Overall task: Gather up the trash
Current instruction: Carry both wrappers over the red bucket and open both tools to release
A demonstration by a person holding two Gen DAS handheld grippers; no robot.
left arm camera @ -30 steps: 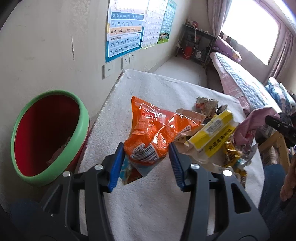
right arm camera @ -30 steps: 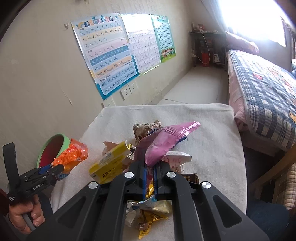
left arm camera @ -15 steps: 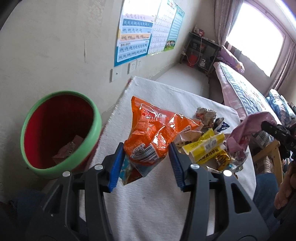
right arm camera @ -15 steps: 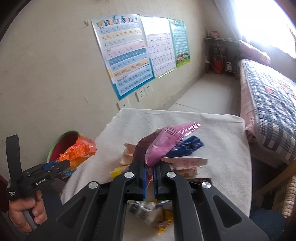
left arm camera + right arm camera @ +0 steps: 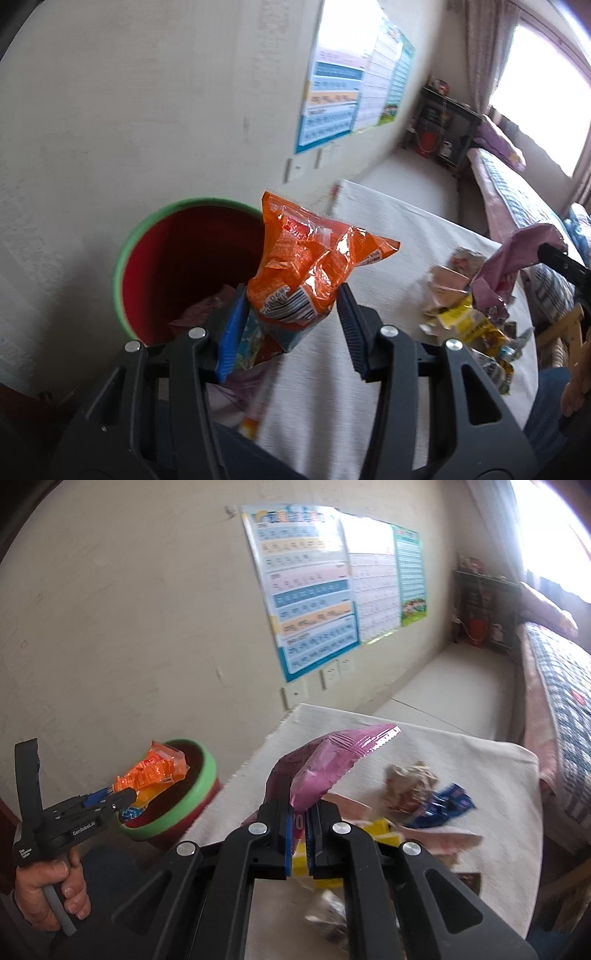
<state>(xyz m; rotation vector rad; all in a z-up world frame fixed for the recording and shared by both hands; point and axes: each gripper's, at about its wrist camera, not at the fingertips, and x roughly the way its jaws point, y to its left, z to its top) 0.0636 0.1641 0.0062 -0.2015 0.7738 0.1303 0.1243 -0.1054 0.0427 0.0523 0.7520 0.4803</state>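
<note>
Trash, two held pieces. The orange snack bag (image 5: 310, 269), a crinkled glossy foil pouch with a white barcode panel and a pale blue lower end, was pinched between the blue ribbed pads of the left gripper (image 5: 291, 317), its jaws partly apart to the width of the bag. In the right wrist view the same bag (image 5: 155, 771) hung over the open mouth of the bin (image 5: 199, 797), the left gripper (image 5: 118, 795) being carried by a hand (image 5: 48, 893) wrapped around its grey handle.

The bin (image 5: 125, 258) was round, with a smooth green rim and a dark red inner wall; it stood on the floor just beside the table (image 5: 406, 236) and against the cream wall. Crumpled wrappers lay at its bottom, too blurred to count.

The pink wrapper (image 5: 325, 764), a long matte-sheen pouch with a serrated sealed end, stood up from the right gripper (image 5: 299, 834), whose two jaws were pressed together on its lower part.

The table was covered with a white, nubbly cloth. On it remained a loose pile of trash (image 5: 417, 812): one crumpled brownish wrapper, one dark blue wrapper, one yellow packet, one pale pink flat wrapper, and further pieces too blurred to tell apart.

Three printed charts (image 5: 314, 590) hung side by side on the wall, with white wall sockets beneath them. A bed with a checked quilt (image 5: 561, 701) stood beyond the table.
</note>
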